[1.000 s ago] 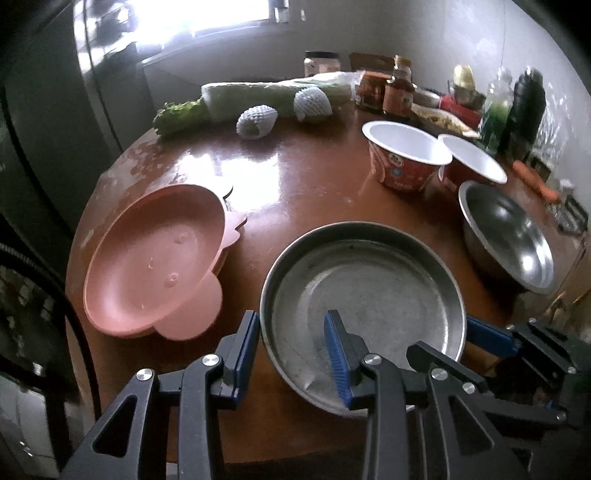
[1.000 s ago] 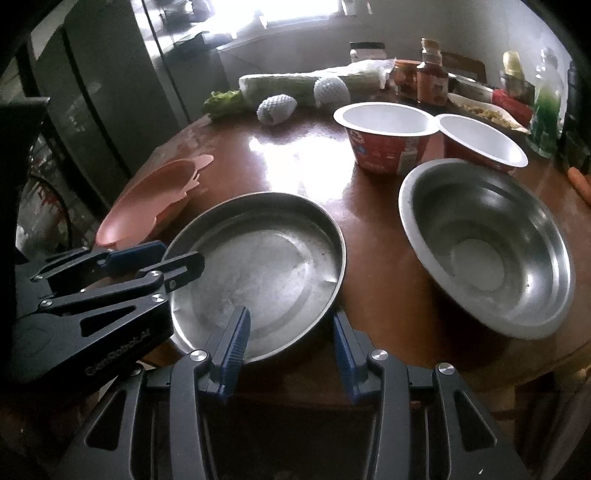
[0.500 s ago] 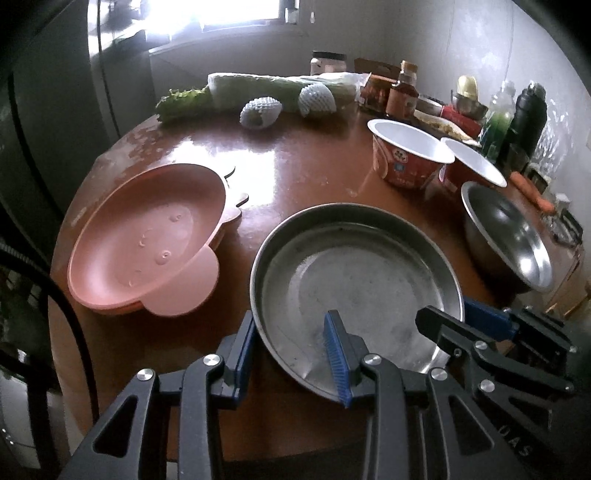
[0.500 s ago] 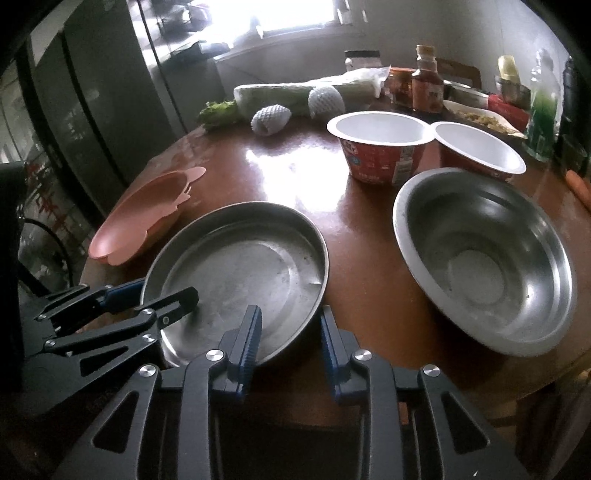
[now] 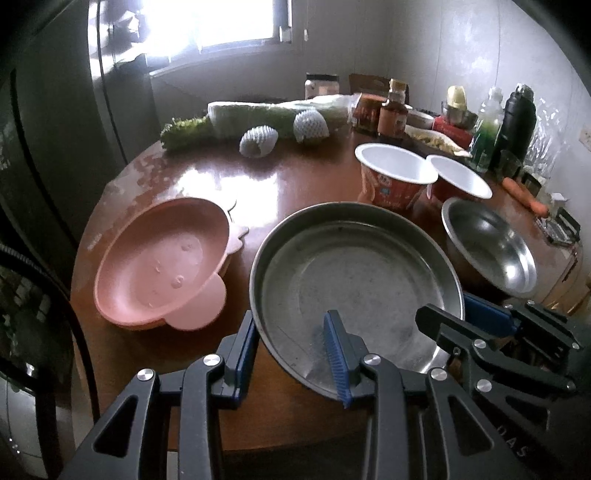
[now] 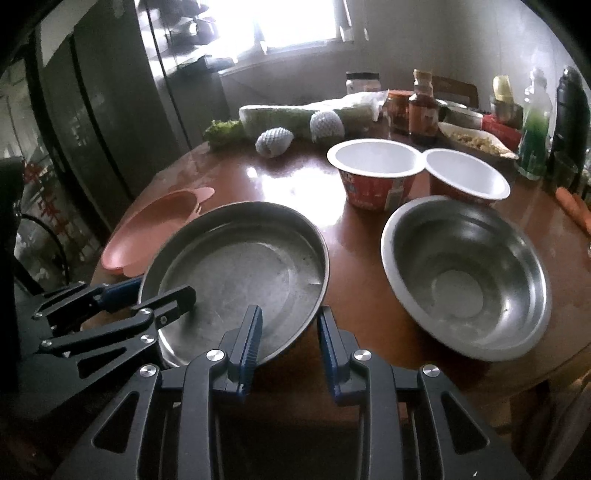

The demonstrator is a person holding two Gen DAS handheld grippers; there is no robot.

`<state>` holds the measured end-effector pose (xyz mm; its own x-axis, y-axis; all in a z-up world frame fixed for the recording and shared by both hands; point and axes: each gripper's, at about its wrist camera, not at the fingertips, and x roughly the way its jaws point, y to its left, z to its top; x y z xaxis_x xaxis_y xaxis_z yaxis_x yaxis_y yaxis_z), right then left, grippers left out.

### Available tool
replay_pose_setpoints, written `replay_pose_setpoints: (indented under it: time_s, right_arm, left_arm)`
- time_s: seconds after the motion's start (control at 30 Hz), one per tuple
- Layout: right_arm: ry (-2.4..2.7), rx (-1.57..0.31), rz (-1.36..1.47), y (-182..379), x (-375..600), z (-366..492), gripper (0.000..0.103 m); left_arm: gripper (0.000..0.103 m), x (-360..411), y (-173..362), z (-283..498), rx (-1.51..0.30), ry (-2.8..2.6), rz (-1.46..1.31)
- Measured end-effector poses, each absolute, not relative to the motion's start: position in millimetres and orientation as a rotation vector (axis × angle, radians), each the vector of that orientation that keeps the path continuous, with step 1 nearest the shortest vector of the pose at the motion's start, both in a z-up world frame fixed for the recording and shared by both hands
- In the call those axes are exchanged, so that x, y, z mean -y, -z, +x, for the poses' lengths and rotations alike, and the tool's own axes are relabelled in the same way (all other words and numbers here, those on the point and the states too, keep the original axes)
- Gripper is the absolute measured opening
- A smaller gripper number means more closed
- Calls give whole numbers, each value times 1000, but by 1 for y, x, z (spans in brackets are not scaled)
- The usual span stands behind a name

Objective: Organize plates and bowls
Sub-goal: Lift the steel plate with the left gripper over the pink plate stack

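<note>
Near the front edge of the round brown worktop (image 5: 207,184) sits the shallow metal plate (image 5: 354,280), empty, its scuffed base bare, and both grippers have hold of its near rim. The left gripper (image 5: 291,354) straddles the rim at the plate's near-left side, one blue pad outside the wall and one inside, jaws clamped on the metal plate. The right gripper (image 6: 290,341) does the same at the near-right side, jaws clamped on that rim with one pad inside and one outside. Whether the plate rests fully on the worktop or is raised a little, I cannot tell. Just left of it lies the pink plate (image 5: 162,262), a shallow dish with ear-like tabs, empty apart from a few water drops. To the right stands the steel bowl (image 6: 465,277), deep and empty, close to the metal plate but apart from it. Behind these are two paper bowls (image 6: 376,173), red outside and white inside, rims touching, nothing visible in them. Further back a long wrapped leafy vegetable (image 5: 266,114) lies across the worktop with two fruits in white foam net (image 5: 258,140) in front of it. Jars and sauce bottles (image 5: 393,114), a green bottle (image 5: 487,133), a black flask (image 5: 517,122) and a carrot (image 5: 524,192) crowd the far right side. A dark fridge (image 6: 110,122) stands at the left, and a bright window (image 5: 214,22) glares behind.
</note>
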<state>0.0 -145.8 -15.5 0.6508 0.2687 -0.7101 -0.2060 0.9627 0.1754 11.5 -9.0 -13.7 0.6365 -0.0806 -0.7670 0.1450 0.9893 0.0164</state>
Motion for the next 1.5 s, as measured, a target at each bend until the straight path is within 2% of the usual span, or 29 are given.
replay_pose_setpoints:
  time_s: [1.07,1.3,1.5]
  right_arm:
    - [-474,-632,25,-79,76,50,32]
    - [-503,-617,6,-90,59,76,32]
    - [-534,-644,-8,-77,44,91,32]
  left_arm:
    - [36,-75,-94,49,-716,-13,16]
    - [36,-89,-94,61,-718,-46,20]
    - [36,-103,-79,70,-749,-79,7]
